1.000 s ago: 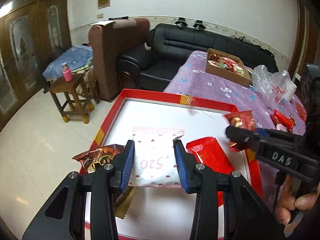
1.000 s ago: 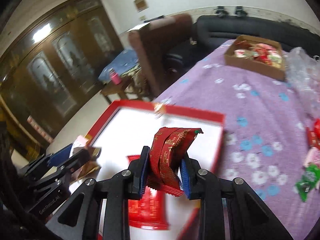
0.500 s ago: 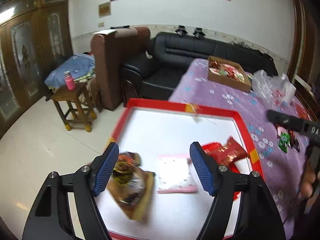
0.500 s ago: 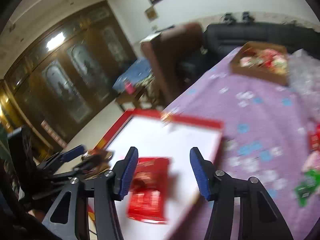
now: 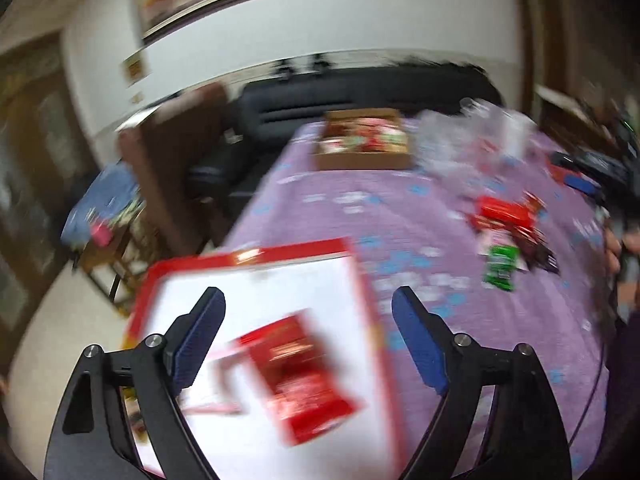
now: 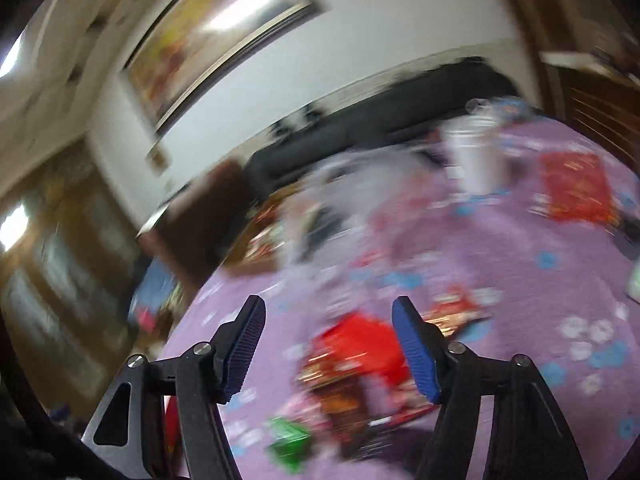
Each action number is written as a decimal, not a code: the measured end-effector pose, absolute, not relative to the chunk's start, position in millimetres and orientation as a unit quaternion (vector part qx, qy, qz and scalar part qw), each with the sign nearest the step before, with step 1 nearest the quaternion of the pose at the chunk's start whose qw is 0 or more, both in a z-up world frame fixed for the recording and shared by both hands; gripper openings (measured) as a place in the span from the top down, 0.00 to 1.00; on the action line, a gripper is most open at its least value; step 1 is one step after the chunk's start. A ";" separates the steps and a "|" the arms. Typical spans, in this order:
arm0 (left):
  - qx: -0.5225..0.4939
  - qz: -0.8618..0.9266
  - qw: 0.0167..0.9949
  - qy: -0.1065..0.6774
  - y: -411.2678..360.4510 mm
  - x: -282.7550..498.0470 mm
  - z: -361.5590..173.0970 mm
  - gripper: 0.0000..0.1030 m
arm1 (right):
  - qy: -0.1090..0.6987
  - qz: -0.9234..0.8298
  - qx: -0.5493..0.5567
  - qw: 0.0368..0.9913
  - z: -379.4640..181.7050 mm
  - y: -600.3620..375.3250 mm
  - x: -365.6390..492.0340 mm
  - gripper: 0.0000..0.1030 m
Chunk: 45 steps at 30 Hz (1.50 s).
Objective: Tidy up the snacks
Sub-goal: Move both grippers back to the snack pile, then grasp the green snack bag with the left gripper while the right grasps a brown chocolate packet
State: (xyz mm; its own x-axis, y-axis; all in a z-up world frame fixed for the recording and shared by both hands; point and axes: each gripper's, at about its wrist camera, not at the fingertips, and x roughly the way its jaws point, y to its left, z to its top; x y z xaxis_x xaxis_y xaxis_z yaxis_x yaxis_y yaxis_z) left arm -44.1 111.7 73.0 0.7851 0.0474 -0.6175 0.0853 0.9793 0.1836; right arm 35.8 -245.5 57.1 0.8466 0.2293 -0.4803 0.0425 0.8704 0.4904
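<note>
Both tools look alike: the left gripper (image 5: 308, 332) and the right gripper (image 6: 328, 340) have black, angular plastic arms with triangular cut-outs, round silver screws at the joints, and ribbed blue pads (image 5: 416, 344) lining each finger.

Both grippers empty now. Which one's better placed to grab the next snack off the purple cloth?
Probably right. The right gripper is open, with the loose snack pile on the purple cloth just ahead. The left gripper, also open, looks at the red tray.
</note>
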 end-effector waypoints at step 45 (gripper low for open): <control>0.036 -0.187 0.875 0.446 -20.0 26.5 -14.2 0.70 | 0.508 0.200 0.264 0.795 -22.8 -204.7 89.5 0.43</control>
